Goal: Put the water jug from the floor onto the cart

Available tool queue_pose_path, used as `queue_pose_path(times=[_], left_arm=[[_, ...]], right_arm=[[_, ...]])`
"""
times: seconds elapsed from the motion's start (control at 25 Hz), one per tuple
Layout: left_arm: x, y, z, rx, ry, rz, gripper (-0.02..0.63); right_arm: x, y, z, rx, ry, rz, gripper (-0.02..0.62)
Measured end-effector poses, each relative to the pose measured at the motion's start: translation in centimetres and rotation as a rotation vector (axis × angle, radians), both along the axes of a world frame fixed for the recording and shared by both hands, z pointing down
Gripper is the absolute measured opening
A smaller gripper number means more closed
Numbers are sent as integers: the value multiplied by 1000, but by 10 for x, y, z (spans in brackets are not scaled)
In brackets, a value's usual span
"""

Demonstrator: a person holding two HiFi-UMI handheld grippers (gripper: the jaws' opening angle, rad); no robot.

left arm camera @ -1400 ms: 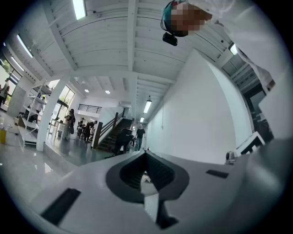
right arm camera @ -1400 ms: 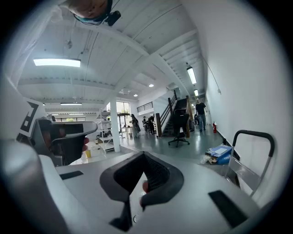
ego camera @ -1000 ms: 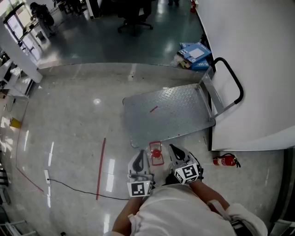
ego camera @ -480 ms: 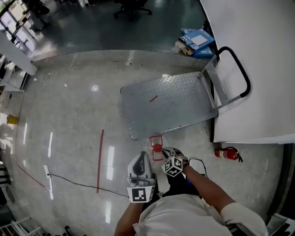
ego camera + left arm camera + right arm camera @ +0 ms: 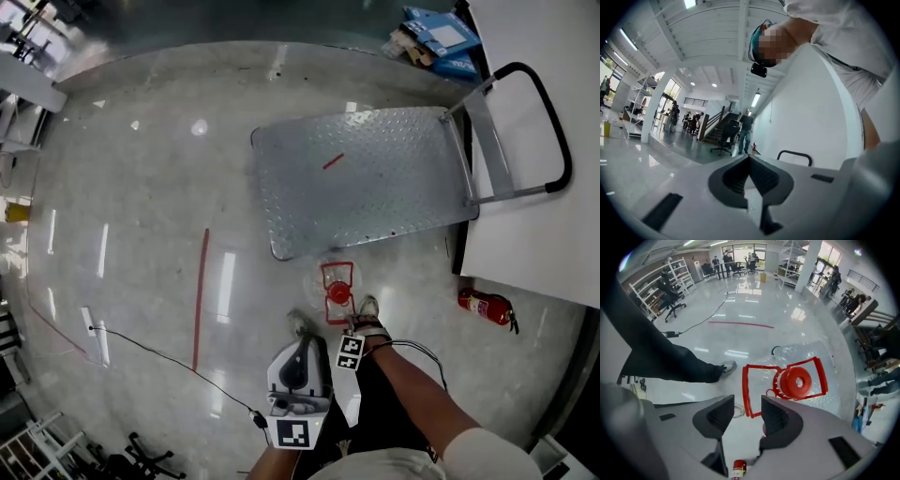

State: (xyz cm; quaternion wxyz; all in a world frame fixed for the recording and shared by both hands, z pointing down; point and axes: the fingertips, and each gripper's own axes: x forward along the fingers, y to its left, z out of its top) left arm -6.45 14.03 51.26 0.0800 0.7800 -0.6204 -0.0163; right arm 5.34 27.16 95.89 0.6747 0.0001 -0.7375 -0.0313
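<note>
The water jug [image 5: 337, 291] is clear plastic with a red cap [image 5: 797, 382] and a red carry handle [image 5: 751, 391]. It stands on the floor just off the near edge of the steel cart [image 5: 366, 178]. My right gripper [image 5: 347, 336] points straight down over it, jaws opening. In the right gripper view the handle's end shows in the gap [image 5: 747, 411], with neither pad touching it. My left gripper [image 5: 300, 370] hangs lower left of the jug, pointing level, jaws shut and empty [image 5: 750, 176].
The cart's black push handle [image 5: 548, 122] stands against a white wall [image 5: 553, 234]. A red fire extinguisher [image 5: 486, 305] lies right of the jug. Blue boxes [image 5: 441, 33] sit beyond the cart. A black cable [image 5: 159, 352] and red floor tape [image 5: 201, 295] run left. My shoe [image 5: 367, 307] touches the jug's base area.
My right gripper has dropped from beside the left one toward the jug and turned to point down. The left gripper has sunk a little. The view has tilted further down.
</note>
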Motion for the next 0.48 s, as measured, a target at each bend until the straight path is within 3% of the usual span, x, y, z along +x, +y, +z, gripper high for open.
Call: queue_pose_path(times=[0.2, 0.24, 0.28, 0.48], left_arm=[[-7, 1, 36, -53, 7, -16, 3], [-8, 0, 40, -59, 9, -19, 3], [-9, -1, 44, -65, 10, -21, 3], [-16, -3, 47, -78, 9, -25, 3]], right_arm=[[2, 3, 41, -2, 59, -24, 178], [4, 0, 45, 8, 72, -32, 150], [6, -2, 48, 20, 82, -43, 63], [2, -1, 41, 71, 75, -102, 45]])
